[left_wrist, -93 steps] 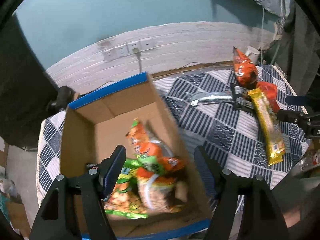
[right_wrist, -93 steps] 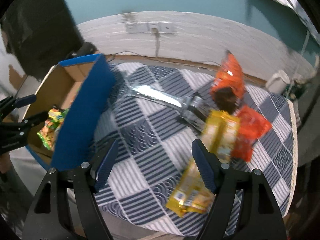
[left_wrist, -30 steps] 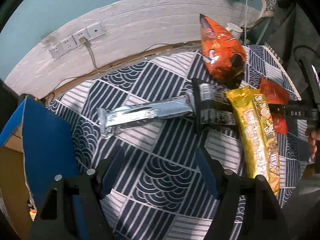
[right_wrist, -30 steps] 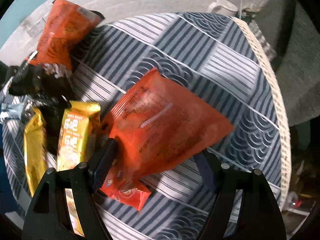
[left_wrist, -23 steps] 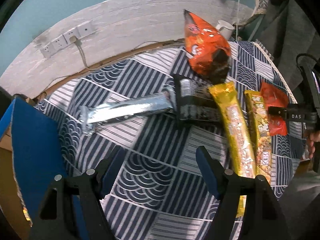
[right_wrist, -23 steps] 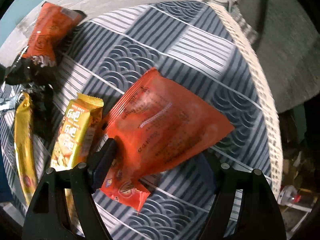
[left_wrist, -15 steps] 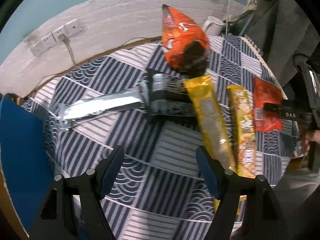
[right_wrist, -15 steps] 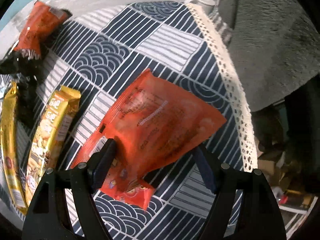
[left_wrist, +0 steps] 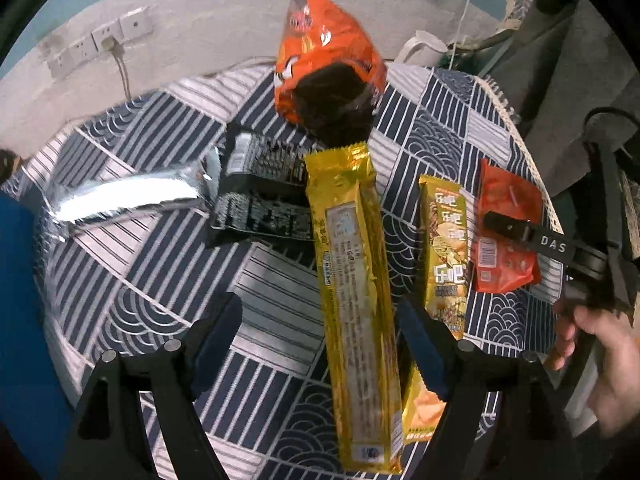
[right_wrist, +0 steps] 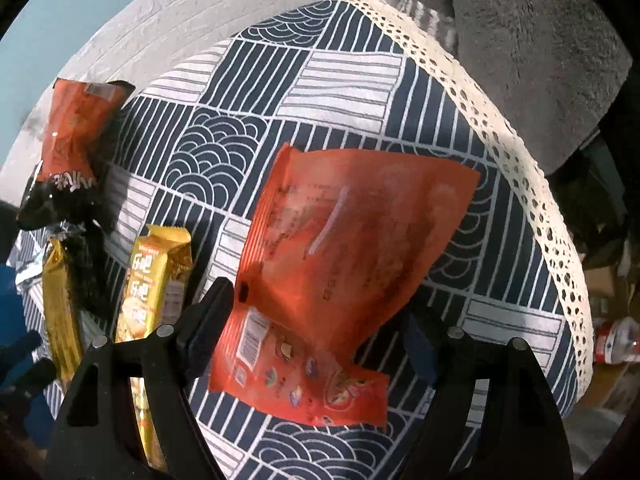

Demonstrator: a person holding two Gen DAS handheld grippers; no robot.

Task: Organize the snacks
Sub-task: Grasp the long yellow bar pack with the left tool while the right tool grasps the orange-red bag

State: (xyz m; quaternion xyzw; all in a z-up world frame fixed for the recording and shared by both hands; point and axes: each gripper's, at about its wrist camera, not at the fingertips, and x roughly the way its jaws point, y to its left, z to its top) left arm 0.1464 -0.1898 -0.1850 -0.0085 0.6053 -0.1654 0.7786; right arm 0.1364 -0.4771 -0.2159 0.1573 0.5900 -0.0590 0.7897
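My left gripper (left_wrist: 320,316) is open above a long gold snack pack (left_wrist: 352,280) lying lengthwise between its fingers. A shorter gold pack (left_wrist: 444,244), a flat red pouch (left_wrist: 506,216), a black pack (left_wrist: 260,196), a silver pack (left_wrist: 124,196) and an orange chip bag (left_wrist: 324,52) lie on the patterned cloth. My right gripper (right_wrist: 320,316) is open, its fingers on either side of the red pouch (right_wrist: 344,240). The right gripper also shows in the left wrist view (left_wrist: 520,232), over the pouch.
The blue-edged cardboard box (left_wrist: 16,280) is at the far left. A white mug (left_wrist: 420,48) stands at the table's back edge. The lace-trimmed table edge (right_wrist: 532,184) runs close on the right, with grey fabric (right_wrist: 520,40) beyond it.
My left gripper has swung right from the box to over the long gold pack. My right gripper has stayed around the red pouch and turned with it toward the table's edge.
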